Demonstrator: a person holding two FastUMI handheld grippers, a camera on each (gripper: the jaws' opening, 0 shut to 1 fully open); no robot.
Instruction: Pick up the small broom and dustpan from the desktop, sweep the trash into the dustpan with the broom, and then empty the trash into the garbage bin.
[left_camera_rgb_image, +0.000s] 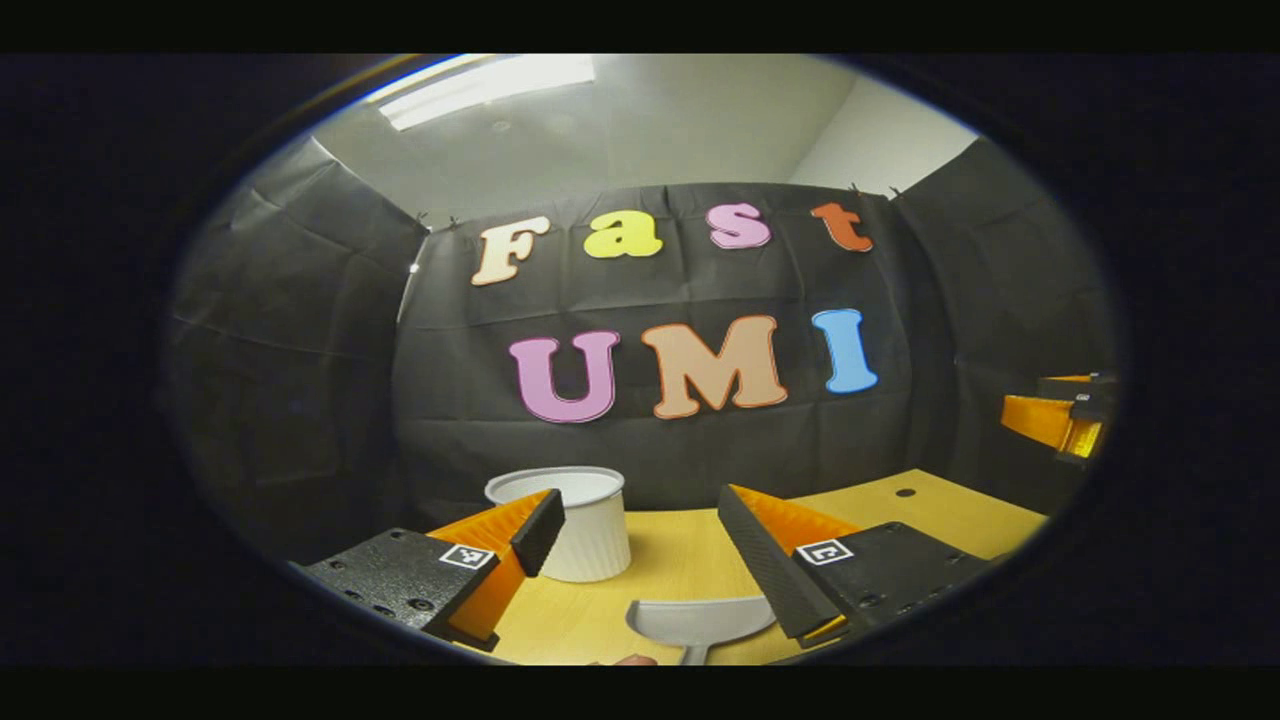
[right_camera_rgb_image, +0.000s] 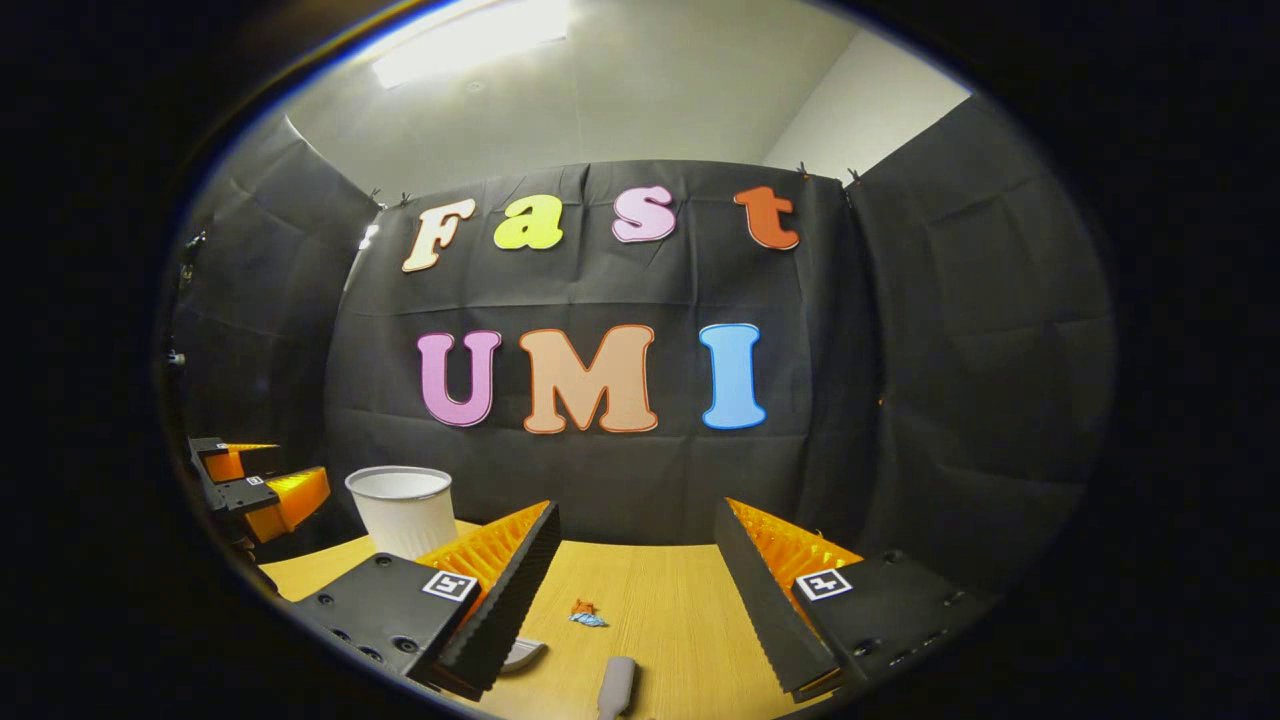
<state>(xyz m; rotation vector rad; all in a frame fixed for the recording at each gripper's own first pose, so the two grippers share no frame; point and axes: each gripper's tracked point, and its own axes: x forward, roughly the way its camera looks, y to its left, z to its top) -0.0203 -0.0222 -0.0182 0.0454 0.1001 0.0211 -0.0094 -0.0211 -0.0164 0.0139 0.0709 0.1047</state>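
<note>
In the left gripper view a grey dustpan (left_camera_rgb_image: 700, 620) lies on the wooden table (left_camera_rgb_image: 930, 510), just below and between my fingers. My left gripper (left_camera_rgb_image: 637, 505) hovers open above it, holding nothing. The white ribbed garbage bin (left_camera_rgb_image: 570, 525) stands behind its left finger. In the right gripper view my right gripper (right_camera_rgb_image: 635, 515) is open and empty over the table (right_camera_rgb_image: 670, 590). A small orange and blue scrap of trash (right_camera_rgb_image: 586, 612) lies between its fingers. A grey handle (right_camera_rgb_image: 617, 686), likely the broom's, pokes in at the bottom edge. The bin (right_camera_rgb_image: 405, 510) stands at the back left.
Black cloth walls close the table in at the back and sides. The other gripper (left_camera_rgb_image: 1060, 420) shows at the far right of the left gripper view; the left one (right_camera_rgb_image: 255, 485) sits at the left edge of the right gripper view. A grey rounded edge (right_camera_rgb_image: 525, 652) peeks beside the right gripper's left finger.
</note>
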